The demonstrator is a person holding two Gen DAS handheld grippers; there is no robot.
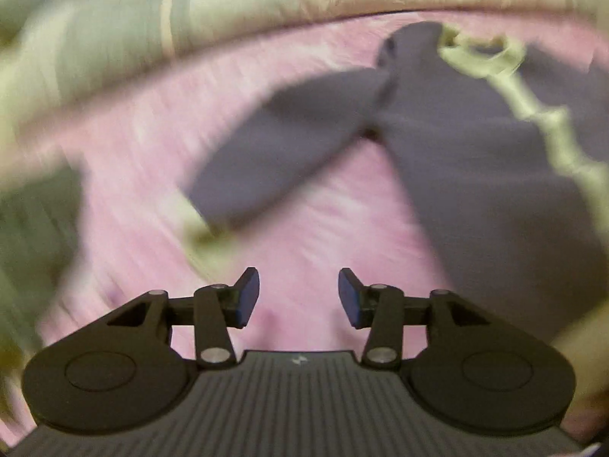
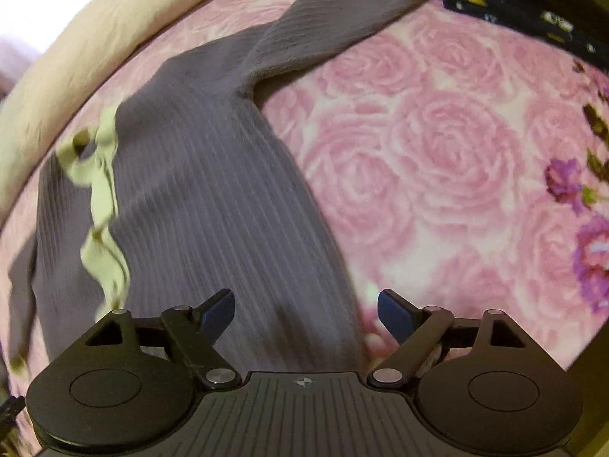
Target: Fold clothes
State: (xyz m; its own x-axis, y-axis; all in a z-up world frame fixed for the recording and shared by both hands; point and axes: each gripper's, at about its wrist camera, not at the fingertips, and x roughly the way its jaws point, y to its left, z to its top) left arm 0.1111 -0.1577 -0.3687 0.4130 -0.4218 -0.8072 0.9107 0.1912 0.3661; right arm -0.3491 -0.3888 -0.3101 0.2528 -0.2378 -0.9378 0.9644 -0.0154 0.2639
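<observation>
A grey ribbed top (image 2: 213,198) with a pale green ruffled trim (image 2: 102,205) lies spread flat on a pink rose-patterned bedspread (image 2: 437,160). In the right wrist view its body fills the middle and lower left, one sleeve (image 2: 342,19) stretching away toward one o'clock, the trim running down the front at about nine o'clock. In the blurred left wrist view the same top (image 1: 475,175) sits at about two to three o'clock, a sleeve (image 1: 281,156) reaching out toward ten o'clock.

The right gripper (image 2: 304,314) hovers above the garment's lower edge, jaws spread wide, nothing between them. The left gripper (image 1: 298,297) hangs over bare bedspread (image 1: 297,236) beside the top, jaws parted, also empty.

A cream cushion or bolster (image 2: 95,45) borders the bedspread at ten o'clock in the right view; a dark floral-print cloth (image 2: 525,3) lies at one o'clock near the sleeve's cuff
</observation>
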